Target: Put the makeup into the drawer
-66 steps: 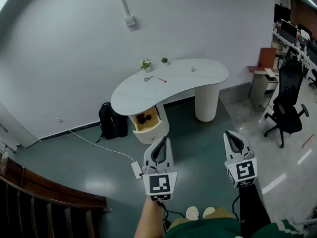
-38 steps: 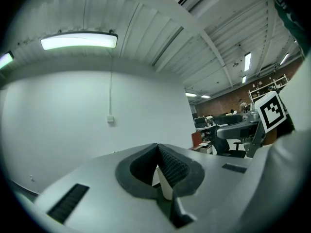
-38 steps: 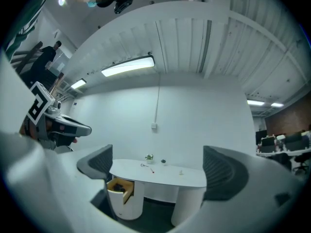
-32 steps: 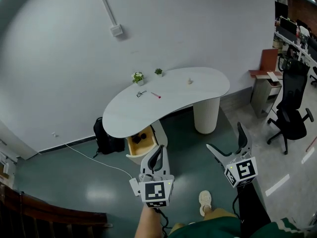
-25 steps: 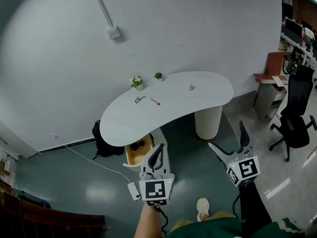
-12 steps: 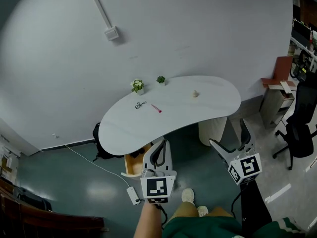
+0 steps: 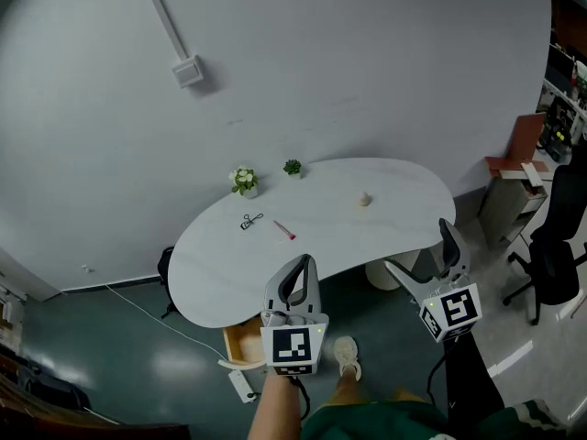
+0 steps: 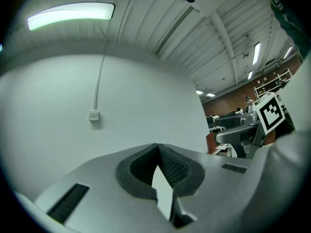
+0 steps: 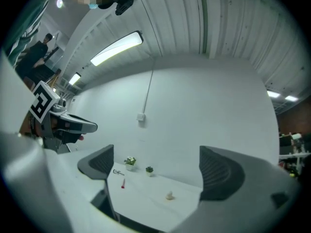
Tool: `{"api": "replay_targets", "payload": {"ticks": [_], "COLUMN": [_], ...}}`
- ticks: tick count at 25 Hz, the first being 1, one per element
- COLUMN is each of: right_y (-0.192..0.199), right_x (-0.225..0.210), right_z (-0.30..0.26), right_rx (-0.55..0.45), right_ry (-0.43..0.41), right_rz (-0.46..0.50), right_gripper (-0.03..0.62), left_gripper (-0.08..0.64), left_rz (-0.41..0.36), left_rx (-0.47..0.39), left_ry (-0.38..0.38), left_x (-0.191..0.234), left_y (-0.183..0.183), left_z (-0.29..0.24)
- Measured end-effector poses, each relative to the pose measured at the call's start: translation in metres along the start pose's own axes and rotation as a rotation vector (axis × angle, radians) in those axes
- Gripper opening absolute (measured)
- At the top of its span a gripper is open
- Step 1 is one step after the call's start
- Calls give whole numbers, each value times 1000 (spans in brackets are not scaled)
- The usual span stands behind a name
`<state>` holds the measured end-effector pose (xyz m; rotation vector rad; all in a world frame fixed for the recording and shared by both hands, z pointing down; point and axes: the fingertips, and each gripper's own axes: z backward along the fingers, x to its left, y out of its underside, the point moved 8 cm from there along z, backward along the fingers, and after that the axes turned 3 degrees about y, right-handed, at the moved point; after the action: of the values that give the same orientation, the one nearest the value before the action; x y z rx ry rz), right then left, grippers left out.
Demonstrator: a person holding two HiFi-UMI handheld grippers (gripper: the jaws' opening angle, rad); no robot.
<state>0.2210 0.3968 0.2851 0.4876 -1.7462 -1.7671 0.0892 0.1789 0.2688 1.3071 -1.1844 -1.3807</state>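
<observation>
On the white kidney-shaped table [image 7: 220,278] lie a red-tipped makeup stick [image 7: 283,231], a dark eyelash curler [image 7: 250,221] and a small beige makeup piece [image 7: 365,199]. The wooden drawer [image 7: 240,345] stands open under the table's near left edge, mostly hidden by the top. My left gripper [image 7: 303,264] hangs shut and empty in front of the table. My right gripper [image 7: 420,250] is open and empty at the table's right. In the right gripper view the stick [image 9: 123,183] and beige piece [image 9: 169,195] show between the fingers [image 9: 99,164].
Two small potted plants [image 7: 243,181] [image 7: 292,167] stand at the table's back edge. A power strip [image 7: 240,385] with a cable lies on the floor by the drawer. A black office chair [image 7: 559,255] and a side cabinet [image 7: 515,159] are at the right. My shoe [image 7: 346,356] shows below.
I have walked up to the table, which now fills more of the view and hides most of the drawer. The right gripper, shut at first, now stands open. The left stayed shut.
</observation>
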Motion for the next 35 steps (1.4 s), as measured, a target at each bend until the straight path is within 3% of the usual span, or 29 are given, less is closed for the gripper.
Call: {"api": "replay_targets", "payload": {"ticks": [9, 15, 26, 35], "right_y": [34, 68, 164, 255], "right_x": [-17, -17, -25, -44], "right_z": [-125, -184, -247, -296], "right_rx": [65, 139, 310, 500], "right_ry": [29, -2, -18, -65], "right_rz": [16, 44, -3, -57], "right_gripper": [555, 516, 468, 444], "left_gripper": [0, 0, 0, 0], "left_rz": [17, 27, 36, 51], "left_rx": [-1, 1, 44, 96], "left_ry": [91, 156, 209, 199], "left_x": [64, 85, 93, 96], "left_y": [32, 53, 96, 117], "left_z": [-125, -183, -244, -282]}}
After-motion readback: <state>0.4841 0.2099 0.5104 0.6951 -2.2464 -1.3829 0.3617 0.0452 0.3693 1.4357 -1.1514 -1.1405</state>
